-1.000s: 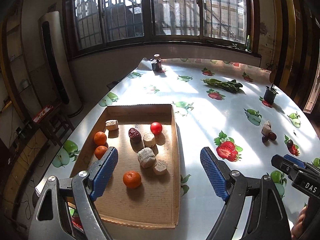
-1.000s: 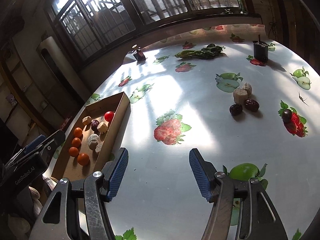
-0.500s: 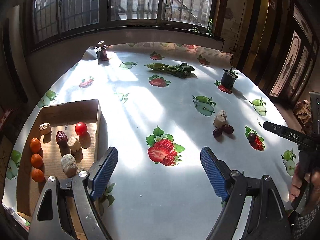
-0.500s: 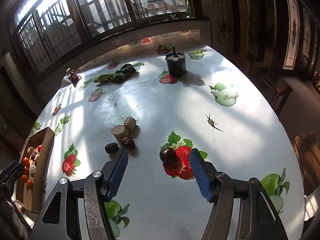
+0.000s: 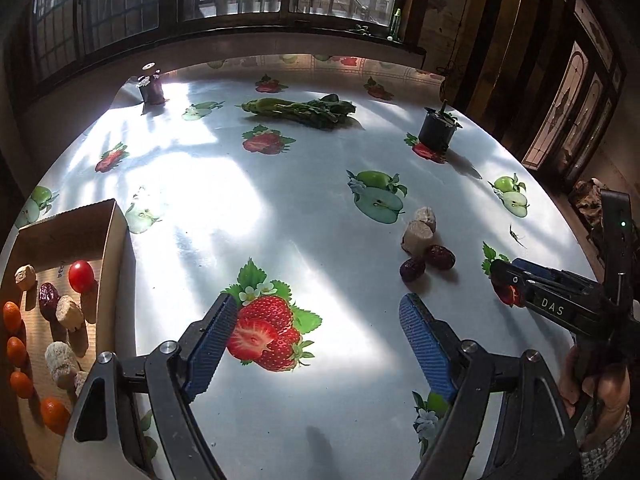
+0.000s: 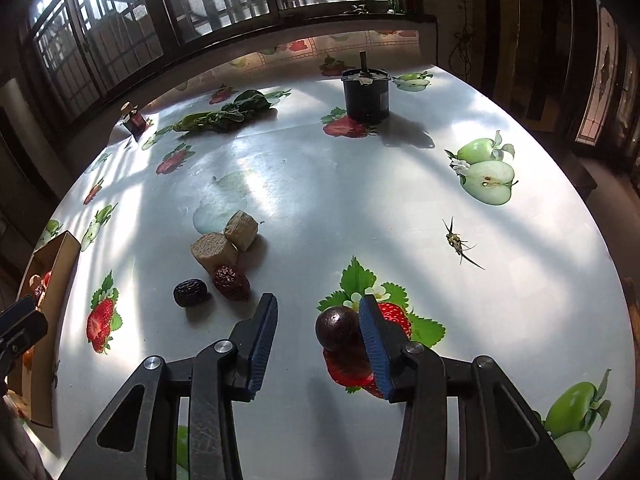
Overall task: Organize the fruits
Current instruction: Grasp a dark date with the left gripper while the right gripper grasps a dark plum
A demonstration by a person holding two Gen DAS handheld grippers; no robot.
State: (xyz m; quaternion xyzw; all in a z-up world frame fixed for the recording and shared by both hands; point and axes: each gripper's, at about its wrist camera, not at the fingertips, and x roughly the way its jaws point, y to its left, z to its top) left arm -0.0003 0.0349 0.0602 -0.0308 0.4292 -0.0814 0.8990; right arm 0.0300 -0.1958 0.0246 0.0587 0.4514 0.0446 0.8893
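A dark round plum (image 6: pixel 339 329) lies on the table between my right gripper's blue pads, against the right pad (image 6: pixel 374 344). My right gripper (image 6: pixel 318 340) is open around it; it also shows in the left wrist view (image 5: pixel 520 280). Two dark dates (image 6: pixel 191 292) (image 6: pixel 231 277) and two beige cake pieces (image 6: pixel 214 249) (image 6: pixel 241 229) lie to the plum's left; they also show in the left wrist view (image 5: pixel 418 237). My left gripper (image 5: pixel 316 344) is open and empty above a printed strawberry. The cardboard tray (image 5: pixel 116 232) at far left holds several oranges, a tomato (image 5: pixel 81 276), a date and cakes.
A black pot (image 6: pixel 367 94) and leafy greens (image 6: pixel 224 114) stand at the back of the table. A small dark bottle (image 6: pixel 134 120) is at the back left. The round table's edge curves close on the right. Fruit prints cover the cloth.
My right gripper has moved forward and narrowed around the plum. My left gripper has swung right, away from the tray, and stayed open.
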